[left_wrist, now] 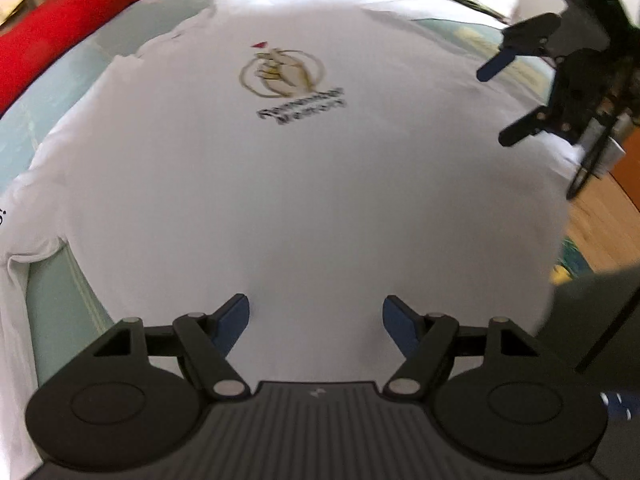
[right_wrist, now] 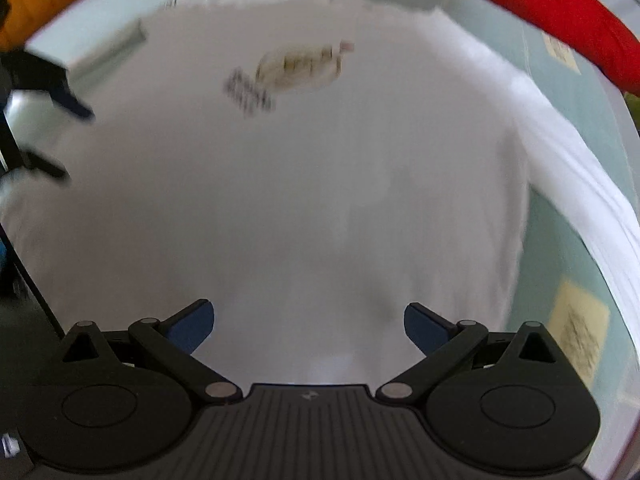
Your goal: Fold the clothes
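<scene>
Both hand-held grippers, left (left_wrist: 316, 320) and right (right_wrist: 309, 326), I held with jaws apart, gripping nothing, above the white T-shirt (left_wrist: 304, 184). Shirt lay spread flat, print up, on a pale green bed (left_wrist: 60, 304).

Shirt (left_wrist: 280, 184) lies flat on bed sheet (left_wrist: 56, 280). Bolster (left_wrist: 80, 16) along sheet's far edge. Both grippers above shirt's near part.

Pale green bedsheet (left_wrist: 60, 300), red bolster (left_wrist: 80, 16) along its edge, wooden floor (left_wrist: 600, 224)
</scene>
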The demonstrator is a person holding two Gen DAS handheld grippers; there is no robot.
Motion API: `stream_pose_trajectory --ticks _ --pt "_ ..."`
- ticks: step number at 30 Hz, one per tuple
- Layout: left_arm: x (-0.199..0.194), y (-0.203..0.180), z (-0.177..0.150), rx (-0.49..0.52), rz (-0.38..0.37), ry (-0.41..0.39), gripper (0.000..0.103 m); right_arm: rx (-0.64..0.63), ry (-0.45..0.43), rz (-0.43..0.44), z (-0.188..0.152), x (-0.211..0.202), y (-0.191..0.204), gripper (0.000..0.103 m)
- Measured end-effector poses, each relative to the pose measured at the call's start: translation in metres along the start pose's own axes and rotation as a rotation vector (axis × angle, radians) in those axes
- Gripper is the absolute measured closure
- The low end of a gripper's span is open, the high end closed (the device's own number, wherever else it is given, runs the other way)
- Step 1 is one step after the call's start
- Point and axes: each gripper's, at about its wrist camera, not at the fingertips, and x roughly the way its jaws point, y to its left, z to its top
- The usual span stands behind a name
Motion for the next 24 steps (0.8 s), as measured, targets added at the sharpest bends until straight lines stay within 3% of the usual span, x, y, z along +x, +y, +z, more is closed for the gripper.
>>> stream_pose_trajectory --ticks 3,8,10,15,18,24 --pt "0.008 0.01 -0.008 -0.094 0.002 0.008 0.027 0.027 -0.012 0.004 0.007 0.009 -0.003 0.0" --pt "0.001 0.022 -0.007 -0.203 -0.001 0.012 0.027 0.009 0.075 -0.025 -0.016 0.001 0.0 0.0" --pt "-0.005 0.034 0.001 -0.255 0.016 -0.033 0.027 -0.015 0.088 -0.041 -0.012 0.001 0.005 0.0" --pt "-0.01 0.078 0.023 -0.338 0.093 -0.192 0.027 0.034 0.013 -0.026 0.027 0.001 0.012 0.0" --pt "0.005 0.096 0.035 -0.323 0.054 -0.236 0.028 0.023 -0.043 -0.026 0.058 0.011 0.026 0.0" --pt "0.017 0.095 0.012 -0.322 0.003 -0.175 0.025 -0.011 -0.08 0.007 0.099 0.036 0.053 0.0"
